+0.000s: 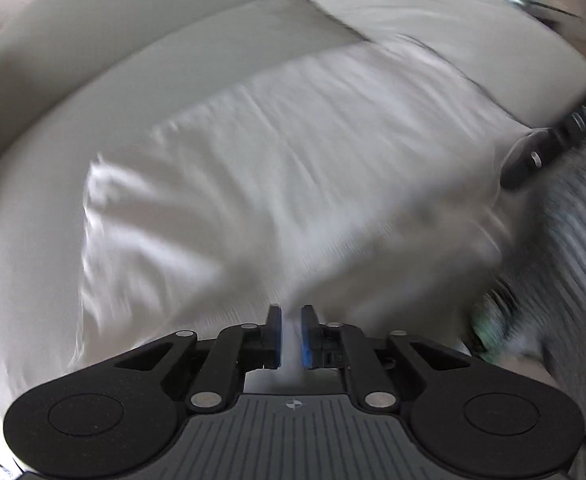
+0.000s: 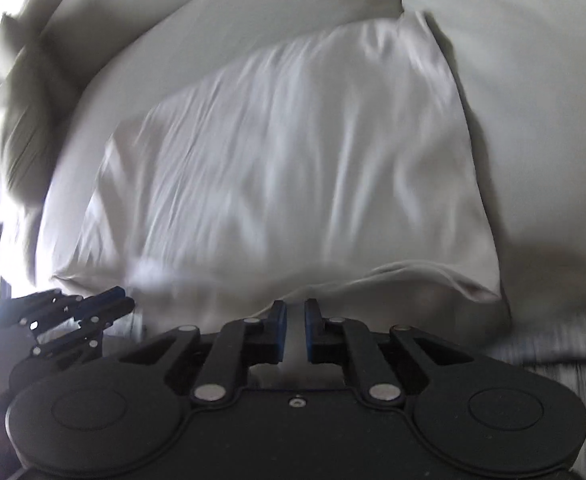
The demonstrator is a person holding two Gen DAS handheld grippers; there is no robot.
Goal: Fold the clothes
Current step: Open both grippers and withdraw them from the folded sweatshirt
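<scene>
A white cloth (image 1: 277, 184) lies spread over the bed, blurred by motion; it also fills the right wrist view (image 2: 293, 168). My left gripper (image 1: 291, 336) is shut on the cloth's near edge, with white fabric pinched between its blue pads. My right gripper (image 2: 292, 332) is shut on the near edge of the same cloth. The right gripper shows at the right of the left wrist view (image 1: 533, 156). The left gripper shows at the lower left of the right wrist view (image 2: 93, 308).
A pale grey-green bed sheet (image 1: 93, 92) lies under the cloth. A pillow (image 2: 21, 120) lies at the left. A second pillow (image 1: 433, 4) lies at the far right. A grey striped fabric (image 1: 565, 264) lies at the right.
</scene>
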